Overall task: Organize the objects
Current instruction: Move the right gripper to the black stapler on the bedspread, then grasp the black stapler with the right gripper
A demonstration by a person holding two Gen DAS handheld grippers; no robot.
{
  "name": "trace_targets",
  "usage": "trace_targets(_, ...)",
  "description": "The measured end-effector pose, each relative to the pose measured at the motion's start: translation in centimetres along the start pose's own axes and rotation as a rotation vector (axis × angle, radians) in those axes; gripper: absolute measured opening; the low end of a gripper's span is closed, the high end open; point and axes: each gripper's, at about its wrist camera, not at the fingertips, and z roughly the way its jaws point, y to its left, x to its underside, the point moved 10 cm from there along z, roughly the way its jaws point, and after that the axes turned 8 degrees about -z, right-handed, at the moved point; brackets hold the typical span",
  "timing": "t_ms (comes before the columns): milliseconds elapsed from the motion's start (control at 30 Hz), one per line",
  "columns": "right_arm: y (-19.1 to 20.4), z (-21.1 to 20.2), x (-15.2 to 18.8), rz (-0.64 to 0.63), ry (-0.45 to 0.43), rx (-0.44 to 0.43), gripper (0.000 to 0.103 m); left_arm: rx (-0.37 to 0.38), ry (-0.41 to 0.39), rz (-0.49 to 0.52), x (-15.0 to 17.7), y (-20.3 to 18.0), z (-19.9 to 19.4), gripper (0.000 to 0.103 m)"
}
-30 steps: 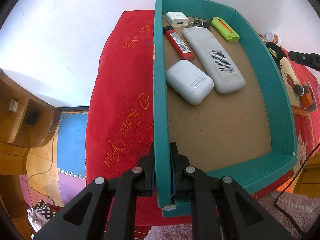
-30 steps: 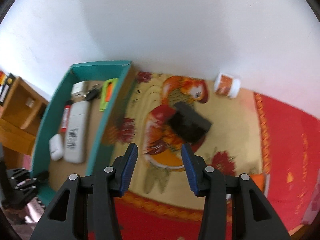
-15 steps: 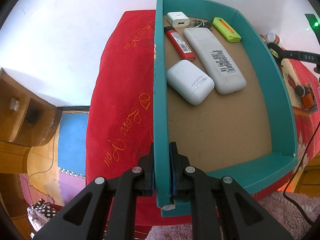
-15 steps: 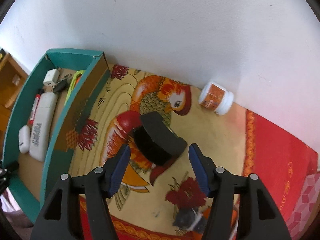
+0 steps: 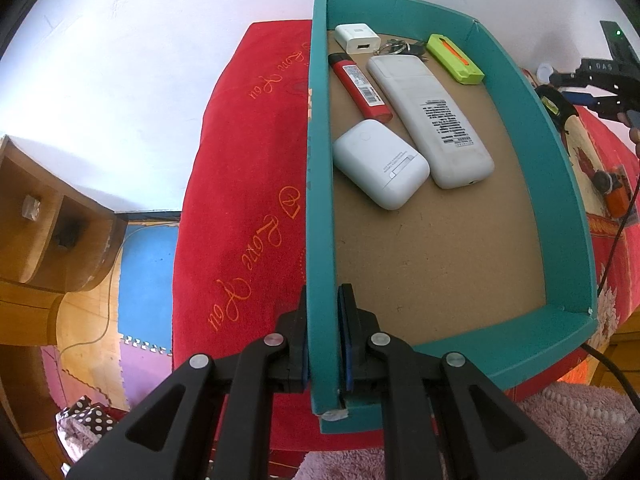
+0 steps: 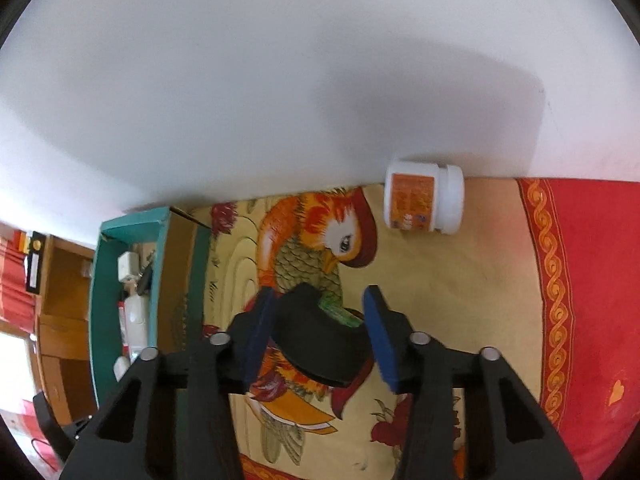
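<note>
Right gripper (image 6: 320, 332) jaws are being closed around the black tape measure (image 6: 320, 340), which a moment ago lay ahead on the cloth; pickup is beginning. Leftward, the teal box (image 5: 320, 160) wall is being clamped by the left gripper (image 5: 323, 340).

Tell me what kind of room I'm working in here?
Probably a bedroom at home: a red blanket covers a soft, bed-like surface against a white wall, with wooden furniture and foam floor mats beside it.

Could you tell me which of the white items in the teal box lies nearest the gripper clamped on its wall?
The rounded white case: it lies closest to the left gripper, ahead of the long remote and the small charger.
</note>
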Motion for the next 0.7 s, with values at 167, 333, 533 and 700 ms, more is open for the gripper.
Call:
trace_targets(167,1.7,-0.7,1.2,-0.113,0.015,0.040,0.036,0.000,0.000,-0.001,0.0,0.0,0.0,0.010)
trace_targets(333,4.0,-1.3,3.8,-0.282,0.030,0.134,0.035,-0.001,-0.001,-0.002,-0.1,0.0,0.1,0.010)
trace_targets(533,5.3,-1.0,7.1,-0.381,0.054,0.178,0.035,0.000,-0.002,0.003,-0.1,0.2,-0.1,0.010)
trace_targets(700,6.1,-0.5,7.7,-0.387,0.046,0.170,0.035,0.000,-0.003,0.009,-0.1,0.3,0.0,0.010)
